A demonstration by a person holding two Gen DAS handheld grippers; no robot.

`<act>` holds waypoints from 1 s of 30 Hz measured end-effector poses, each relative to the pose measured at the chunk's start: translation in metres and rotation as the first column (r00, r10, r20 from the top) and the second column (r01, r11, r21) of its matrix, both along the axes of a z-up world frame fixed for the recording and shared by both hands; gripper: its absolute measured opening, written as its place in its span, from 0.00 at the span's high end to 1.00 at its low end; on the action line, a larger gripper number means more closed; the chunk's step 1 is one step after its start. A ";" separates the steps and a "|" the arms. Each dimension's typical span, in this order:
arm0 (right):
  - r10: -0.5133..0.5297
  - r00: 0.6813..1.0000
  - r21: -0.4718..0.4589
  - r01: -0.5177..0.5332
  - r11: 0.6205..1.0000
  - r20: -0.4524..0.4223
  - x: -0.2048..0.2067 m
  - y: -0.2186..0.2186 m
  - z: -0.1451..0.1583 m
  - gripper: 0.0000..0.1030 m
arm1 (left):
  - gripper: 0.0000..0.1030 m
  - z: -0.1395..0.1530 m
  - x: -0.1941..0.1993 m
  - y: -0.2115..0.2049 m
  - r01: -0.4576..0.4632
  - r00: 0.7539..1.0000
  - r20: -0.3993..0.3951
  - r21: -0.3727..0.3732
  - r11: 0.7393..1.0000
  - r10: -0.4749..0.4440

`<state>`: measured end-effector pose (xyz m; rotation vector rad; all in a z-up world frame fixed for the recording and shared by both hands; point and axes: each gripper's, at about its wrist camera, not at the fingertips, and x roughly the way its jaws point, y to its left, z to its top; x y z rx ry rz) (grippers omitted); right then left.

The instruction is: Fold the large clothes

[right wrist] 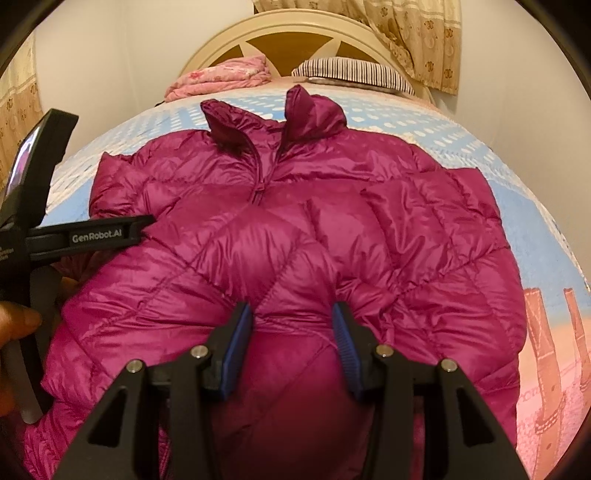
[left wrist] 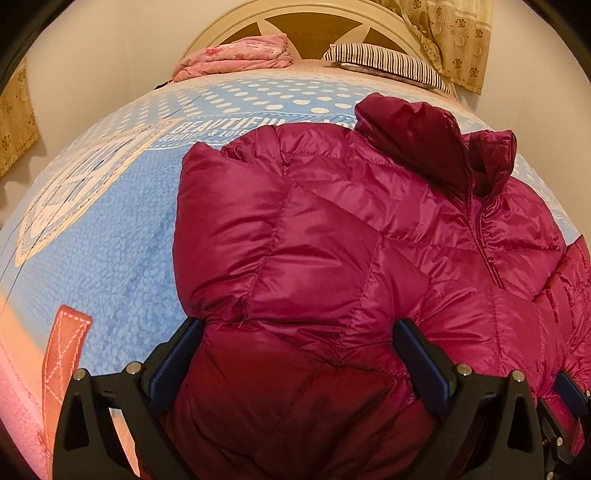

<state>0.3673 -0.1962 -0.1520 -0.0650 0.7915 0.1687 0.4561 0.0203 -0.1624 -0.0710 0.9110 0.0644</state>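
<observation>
A magenta quilted puffer jacket [right wrist: 295, 229] lies front up on the bed, collar toward the headboard, both sleeves folded in over the body. It fills the left wrist view [left wrist: 332, 240] too. My left gripper [left wrist: 297, 328] has its jaws wide apart with a thick bulge of the jacket's lower part between the blue pads [left wrist: 424, 365]. My right gripper [right wrist: 292, 314] has its jaws closer together with a fold of the jacket's hem between them. The left gripper's black body [right wrist: 92, 236] shows at the left of the right wrist view, over the jacket's left side.
The bed has a blue dotted bedspread [left wrist: 110, 240] with pink and orange borders. A folded pink quilt [left wrist: 236, 55] and a striped pillow [left wrist: 388, 59] lie by the cream headboard [right wrist: 295, 29]. Patterned curtains [right wrist: 417, 40] hang at the back right.
</observation>
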 end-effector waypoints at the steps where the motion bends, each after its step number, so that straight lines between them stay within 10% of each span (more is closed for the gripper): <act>1: -0.001 1.000 -0.003 0.001 1.000 0.001 0.000 0.000 0.000 0.52 | 0.01 0.000 0.000 -0.001 0.000 1.000 -0.001 0.004 1.000 0.000; 12: 0.003 1.000 -0.017 -0.003 1.000 0.001 0.000 0.004 0.000 0.51 | 0.01 0.004 0.002 0.002 0.028 0.999 -0.028 -0.030 0.999 -0.029; 18: 0.108 0.994 0.136 -0.103 0.985 -0.032 0.002 -0.021 0.026 0.24 | 0.01 0.067 -0.015 0.029 0.077 0.995 0.068 -0.098 0.992 -0.071; 30: 0.037 0.998 0.175 -0.028 0.984 -0.051 0.115 -0.044 0.090 0.14 | 0.01 0.101 0.108 0.005 0.107 0.992 0.068 -0.040 0.993 -0.104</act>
